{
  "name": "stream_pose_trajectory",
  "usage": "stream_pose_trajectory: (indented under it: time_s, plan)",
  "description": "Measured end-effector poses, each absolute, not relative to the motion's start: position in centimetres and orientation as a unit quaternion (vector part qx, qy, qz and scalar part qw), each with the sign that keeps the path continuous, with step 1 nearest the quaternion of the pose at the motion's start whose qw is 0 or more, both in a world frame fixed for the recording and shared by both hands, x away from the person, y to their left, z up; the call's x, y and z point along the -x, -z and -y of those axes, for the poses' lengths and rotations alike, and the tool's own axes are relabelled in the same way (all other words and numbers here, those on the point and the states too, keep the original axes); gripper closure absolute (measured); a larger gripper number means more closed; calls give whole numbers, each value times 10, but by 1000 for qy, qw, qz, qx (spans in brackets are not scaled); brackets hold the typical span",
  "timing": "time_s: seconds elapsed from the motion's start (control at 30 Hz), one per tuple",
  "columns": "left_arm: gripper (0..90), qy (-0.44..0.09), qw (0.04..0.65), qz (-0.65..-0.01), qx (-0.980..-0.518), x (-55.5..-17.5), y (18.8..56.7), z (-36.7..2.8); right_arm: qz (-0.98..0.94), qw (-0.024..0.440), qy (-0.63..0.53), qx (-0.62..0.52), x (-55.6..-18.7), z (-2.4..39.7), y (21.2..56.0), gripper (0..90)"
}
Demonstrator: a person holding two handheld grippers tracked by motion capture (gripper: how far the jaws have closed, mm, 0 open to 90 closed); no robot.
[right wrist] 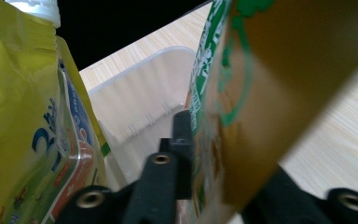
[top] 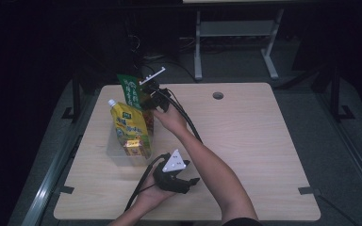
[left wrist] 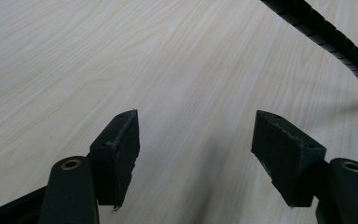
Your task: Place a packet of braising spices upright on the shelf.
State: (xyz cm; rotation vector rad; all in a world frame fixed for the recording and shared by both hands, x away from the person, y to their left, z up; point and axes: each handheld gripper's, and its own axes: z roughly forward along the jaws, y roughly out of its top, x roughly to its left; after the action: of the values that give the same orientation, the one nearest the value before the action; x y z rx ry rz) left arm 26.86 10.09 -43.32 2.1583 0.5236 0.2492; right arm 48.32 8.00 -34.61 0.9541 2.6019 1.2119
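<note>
So the right gripper (top: 152,96) is up at the far side of the clear plastic bin (top: 118,153), with a green and brown packet (top: 133,92) standing between its jaws. In the right gripper view the left jaw sits right against the packet's printed face (right wrist: 223,93), and the other jaw is hidden behind it, so I can't honestly tell whether the pads are actually pressing on it or just flanking it. The packet is upright, slightly tilted, and its lower end sits over the bin.

Just to the left of that gripper, inside the same bin, there's a yellow spouted pouch (top: 128,125) with a white cap (right wrist: 35,9), standing up and leaning a bit. It's close beside the packet; whether they touch, no idea.

The left gripper (top: 194,181) is well apart from all that, held low over the near part of the table (top: 250,132). Its jaws are spread wide with nothing but bare wood (left wrist: 186,84) between them. The black cable (left wrist: 335,42) curves past on the far right of its view.
</note>
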Motion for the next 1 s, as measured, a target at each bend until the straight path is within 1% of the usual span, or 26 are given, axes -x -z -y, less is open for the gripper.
stream_pose_trajectory:
  time_s: [0.07,0.3,0.37,0.7,0.83,0.93,1.0]
  plan:
    - [317,-100,439,-212,-868,-269,433,-101,-859,57,-400,-315,-483,-80,346,771]
    - [315,-100,439,-213,-867,-269,433,-102,-853,44,-411,-319,-483,-70,340,687]
    - [312,-101,437,-211,-869,-270,432,-102,-852,51,-412,-319,-483,-66,338,668]
    - [298,-100,438,-217,-866,-270,433,-102,-845,47,-426,-320,-476,-40,329,531]
    - [292,-100,438,-217,-867,-270,433,-102,-841,37,-438,-315,-471,-26,324,453]
    - [289,-100,437,-215,-868,-269,433,-102,-838,35,-451,-306,-468,-14,320,415]
    - [286,-100,437,-217,-867,-270,434,-102,-833,31,-457,-310,-465,-7,317,408]
